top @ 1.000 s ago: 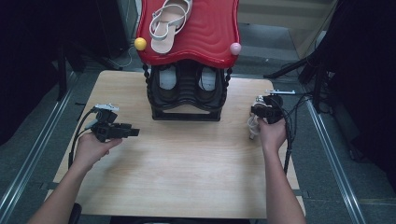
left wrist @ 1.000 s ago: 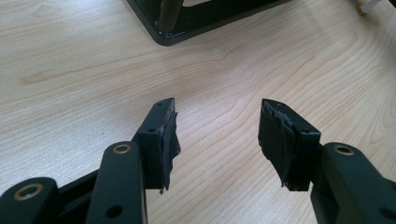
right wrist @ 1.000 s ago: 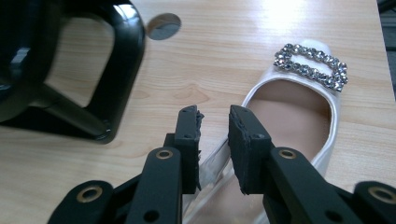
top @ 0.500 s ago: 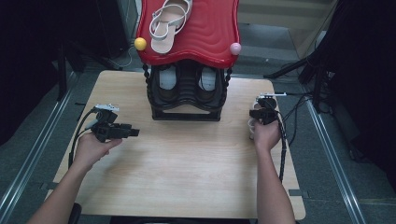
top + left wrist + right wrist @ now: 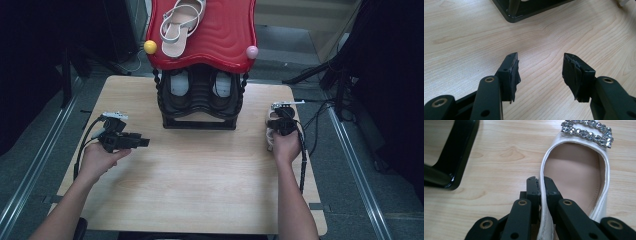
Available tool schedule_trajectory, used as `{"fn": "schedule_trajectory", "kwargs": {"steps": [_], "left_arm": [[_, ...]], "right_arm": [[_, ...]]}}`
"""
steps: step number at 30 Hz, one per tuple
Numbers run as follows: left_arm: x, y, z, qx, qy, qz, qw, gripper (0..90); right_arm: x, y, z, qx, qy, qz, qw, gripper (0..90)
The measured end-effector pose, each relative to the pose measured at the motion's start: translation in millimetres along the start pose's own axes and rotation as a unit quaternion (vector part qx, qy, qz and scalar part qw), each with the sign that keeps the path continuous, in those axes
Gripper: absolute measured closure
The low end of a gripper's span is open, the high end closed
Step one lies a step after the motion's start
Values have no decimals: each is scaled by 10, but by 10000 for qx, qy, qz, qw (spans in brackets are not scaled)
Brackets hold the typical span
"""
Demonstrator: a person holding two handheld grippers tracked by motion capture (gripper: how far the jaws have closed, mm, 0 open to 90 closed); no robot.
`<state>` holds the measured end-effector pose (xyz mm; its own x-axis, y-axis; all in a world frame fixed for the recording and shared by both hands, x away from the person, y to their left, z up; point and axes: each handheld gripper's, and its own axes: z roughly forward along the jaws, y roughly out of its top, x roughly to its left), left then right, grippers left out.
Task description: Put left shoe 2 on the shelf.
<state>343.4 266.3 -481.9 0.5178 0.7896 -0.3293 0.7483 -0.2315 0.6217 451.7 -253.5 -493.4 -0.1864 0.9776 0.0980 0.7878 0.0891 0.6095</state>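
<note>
At the right of the high view, the right gripper (image 5: 278,121) is pinching the side wall of the white shoe (image 5: 584,177), its jaws having just been closing. Next it is likely lifting, gently, toward the rack (image 5: 200,95). The left gripper (image 5: 142,142) is resting with jaws apart.

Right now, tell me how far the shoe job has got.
Done: one white sandal lies on the red top shelf. In hand: the right gripper, jaws just closed, pinches the side wall of the white buckled shoe on the table. Left: lifting and placing it; the left gripper waits open.
</note>
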Motion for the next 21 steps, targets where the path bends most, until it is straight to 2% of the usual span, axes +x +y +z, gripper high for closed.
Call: {"fn": "schedule_trajectory", "kwargs": {"steps": [5, 10, 21], "left_arm": [[-1, 0, 3, 2, -17, -10, 10000, 474], [1, -2, 2, -5, -25, -26, 10000, 474], [14, -5, -3, -4, -23, -29, 10000, 474]], "right_arm": [[32, -29, -23, 26, 129, -116, 9998, 866], [49, -63, -40, -1, 294, -82, 9995, 869], [39, -48, -69, 1, 300, -69, 9995, 878]]}}
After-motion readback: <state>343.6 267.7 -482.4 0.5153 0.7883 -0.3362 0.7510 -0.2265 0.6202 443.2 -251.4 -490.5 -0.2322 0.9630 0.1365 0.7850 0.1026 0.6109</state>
